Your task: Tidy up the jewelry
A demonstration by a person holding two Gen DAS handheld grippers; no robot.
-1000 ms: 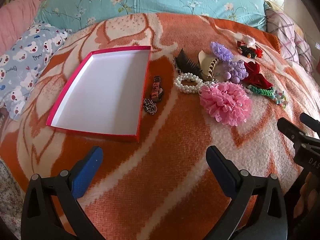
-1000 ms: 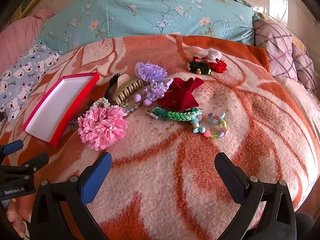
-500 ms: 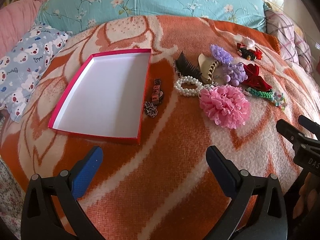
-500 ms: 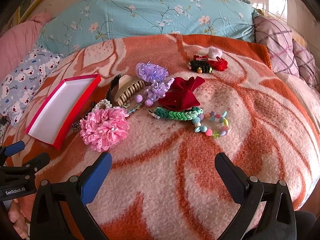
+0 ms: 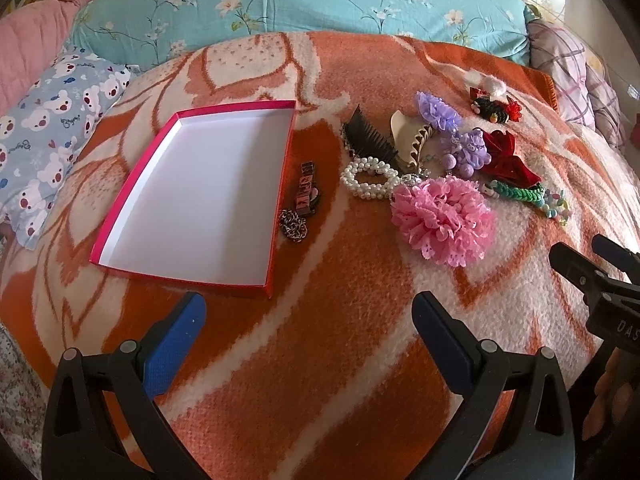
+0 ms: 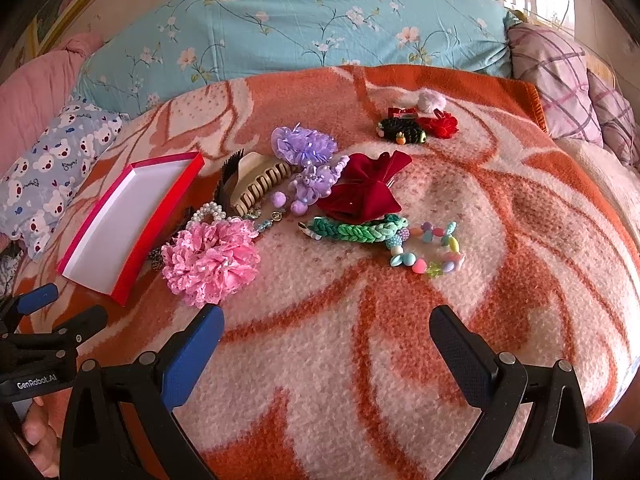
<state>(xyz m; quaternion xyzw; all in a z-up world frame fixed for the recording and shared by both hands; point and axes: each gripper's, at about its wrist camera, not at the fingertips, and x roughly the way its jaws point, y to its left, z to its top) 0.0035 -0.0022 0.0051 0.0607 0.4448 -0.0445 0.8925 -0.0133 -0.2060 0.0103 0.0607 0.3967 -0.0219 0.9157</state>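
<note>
An empty red box with a white inside (image 5: 208,188) (image 6: 132,216) lies on the orange blanket. Right of it sit a brown bracelet (image 5: 306,192), a metal chain (image 5: 294,224), a pearl bracelet (image 5: 368,178), a black comb (image 5: 370,140), a beige claw clip (image 6: 256,186), a pink flower scrunchie (image 5: 442,218) (image 6: 210,262), purple flowers (image 6: 304,146), a red bow (image 6: 366,190), a green braid (image 6: 356,230) and a bead bracelet (image 6: 430,252). My left gripper (image 5: 308,332) is open and empty near the box's front edge. My right gripper (image 6: 326,340) is open and empty in front of the pile.
Small black and red hair clips (image 6: 416,126) lie farther back. A teal floral quilt (image 6: 320,28), a bear-print pillow (image 5: 52,136) and plaid pillows (image 6: 560,80) ring the blanket. Each gripper shows at the edge of the other's view.
Both views have drawn back and risen slightly, so the box and pile sit a little higher in frame. Nothing was picked up or moved.
</note>
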